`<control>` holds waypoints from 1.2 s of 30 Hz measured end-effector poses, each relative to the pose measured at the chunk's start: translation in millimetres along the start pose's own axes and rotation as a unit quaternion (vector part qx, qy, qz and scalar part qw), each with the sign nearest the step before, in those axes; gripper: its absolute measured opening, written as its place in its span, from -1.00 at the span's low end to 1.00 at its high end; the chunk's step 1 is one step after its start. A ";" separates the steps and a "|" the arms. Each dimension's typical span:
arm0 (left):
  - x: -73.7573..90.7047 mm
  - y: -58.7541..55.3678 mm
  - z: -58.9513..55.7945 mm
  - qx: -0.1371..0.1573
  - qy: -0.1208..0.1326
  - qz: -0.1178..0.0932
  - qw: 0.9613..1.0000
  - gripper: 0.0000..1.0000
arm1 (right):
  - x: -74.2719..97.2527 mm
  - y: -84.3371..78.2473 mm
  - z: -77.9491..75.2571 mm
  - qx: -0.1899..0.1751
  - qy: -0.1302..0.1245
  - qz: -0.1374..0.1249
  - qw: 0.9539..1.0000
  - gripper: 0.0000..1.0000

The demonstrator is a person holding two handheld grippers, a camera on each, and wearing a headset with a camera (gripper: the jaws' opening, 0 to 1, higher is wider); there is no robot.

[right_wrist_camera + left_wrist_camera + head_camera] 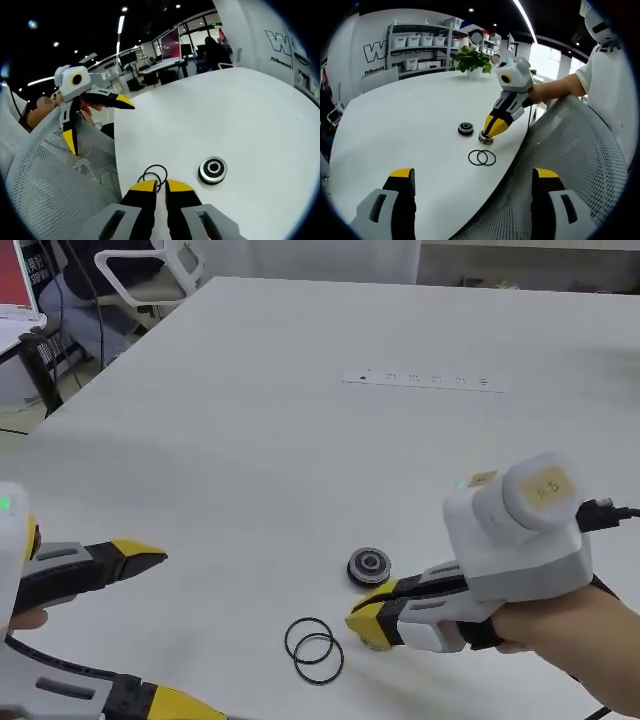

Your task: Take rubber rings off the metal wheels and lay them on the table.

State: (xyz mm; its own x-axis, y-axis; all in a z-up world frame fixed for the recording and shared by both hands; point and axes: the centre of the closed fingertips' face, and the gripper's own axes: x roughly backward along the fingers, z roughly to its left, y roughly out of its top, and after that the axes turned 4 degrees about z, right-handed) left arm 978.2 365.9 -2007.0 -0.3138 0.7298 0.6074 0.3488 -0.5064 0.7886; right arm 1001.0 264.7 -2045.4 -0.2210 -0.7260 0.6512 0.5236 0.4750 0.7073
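Black rubber rings, two overlapped, lie on the white table just beside my right gripper. Its jaws are drawn almost together, tips down on a bare metal wheel, and I can't tell whether they pinch it. My left gripper hangs wide apart at the table edge; the other wheel looks ringed, so I'd pin its hub and roll the rubber off, not yank.

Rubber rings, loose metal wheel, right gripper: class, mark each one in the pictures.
rubber rings (314,648), head view, middle of the overlapping pair.
metal wheel (369,565), head view, its hub.
right gripper (363,624), head view, between its yellow fingertips.
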 end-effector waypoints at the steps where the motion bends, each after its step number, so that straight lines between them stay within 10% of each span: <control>1: -0.2 0.4 -0.6 0.000 0.000 0.000 1.000 0.91 | 1.1 1.6 -0.2 -0.002 0.000 -0.004 1.000 -0.93; 20: 3.6 -2.7 2.9 0.004 0.000 0.000 1.000 0.90 | 40.0 44.3 -15.0 -0.064 -0.007 -0.110 0.992 -0.80; 36: 3.2 -3.6 0.5 0.004 -0.006 0.004 1.000 0.91 | 83.1 97.2 -36.8 -0.023 -0.054 -0.162 0.985 -0.65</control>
State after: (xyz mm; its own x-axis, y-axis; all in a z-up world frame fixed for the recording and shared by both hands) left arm 976.4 370.2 -2008.0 -0.3013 0.7311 0.6121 0.3588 -0.5079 0.7832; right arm 1063.8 232.3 -1932.7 -0.4678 -0.7777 0.4200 0.4473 0.2016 0.8714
